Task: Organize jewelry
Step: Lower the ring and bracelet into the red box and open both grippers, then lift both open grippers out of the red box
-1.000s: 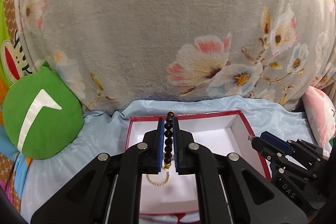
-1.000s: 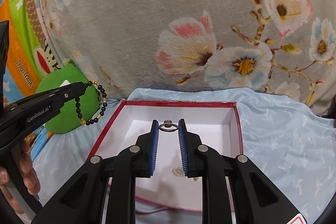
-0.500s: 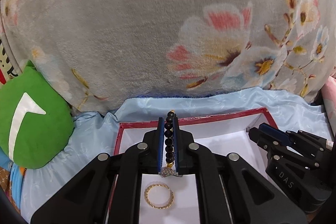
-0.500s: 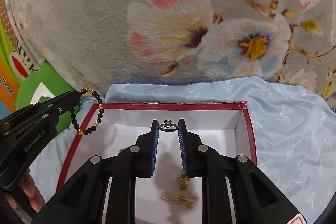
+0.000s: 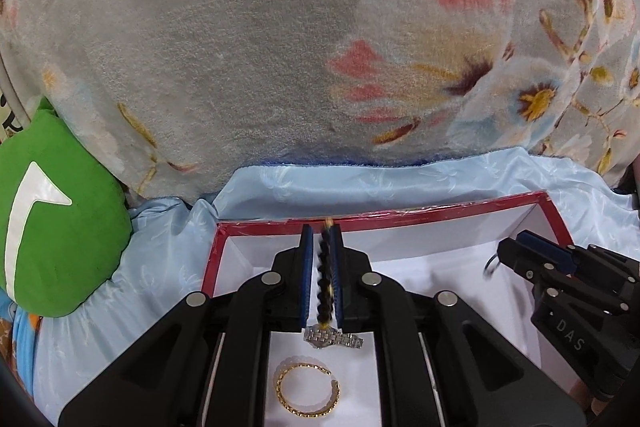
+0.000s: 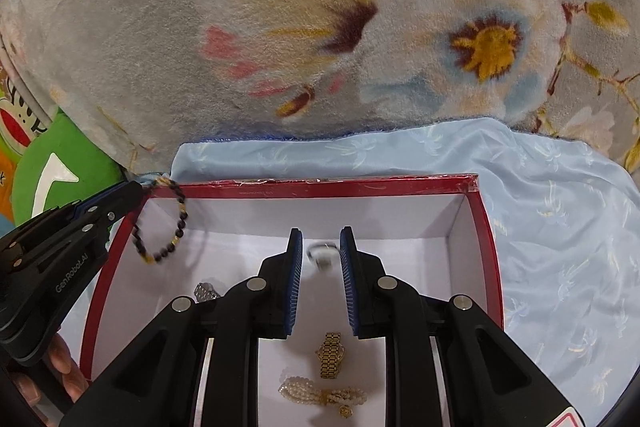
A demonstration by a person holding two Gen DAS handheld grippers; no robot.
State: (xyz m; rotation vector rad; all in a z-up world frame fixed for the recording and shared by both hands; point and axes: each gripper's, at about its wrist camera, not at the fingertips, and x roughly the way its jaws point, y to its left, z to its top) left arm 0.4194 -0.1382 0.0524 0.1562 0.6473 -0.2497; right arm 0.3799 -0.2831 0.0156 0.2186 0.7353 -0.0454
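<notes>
A red box (image 5: 460, 213) with a white inside lies on pale blue cloth. My left gripper (image 5: 322, 227) is shut on a black bead bracelet (image 5: 325, 279) and holds it over the box's far left part; the bracelet hangs from it in the right wrist view (image 6: 160, 227). My right gripper (image 6: 319, 235) is slightly apart over the box, and a blurred silver ring (image 6: 322, 255) sits between and just below its fingers, seemingly falling. In the box lie a gold bangle (image 5: 307, 391), a silver watch (image 5: 333, 337), a gold watch (image 6: 330, 355) and a pearl bracelet (image 6: 322, 395).
A grey floral blanket (image 5: 280, 47) rises right behind the box. A green cushion (image 5: 52, 219) lies at the left. The pale blue cloth (image 6: 560, 227) spreads to the right of the box. The right gripper body (image 5: 576, 307) shows in the left wrist view.
Both grippers have moved forward and down into the box. The right gripper's fingers have spread and the silver ring has left their grip, now blurred. The bead bracelet swings in the left gripper.
</notes>
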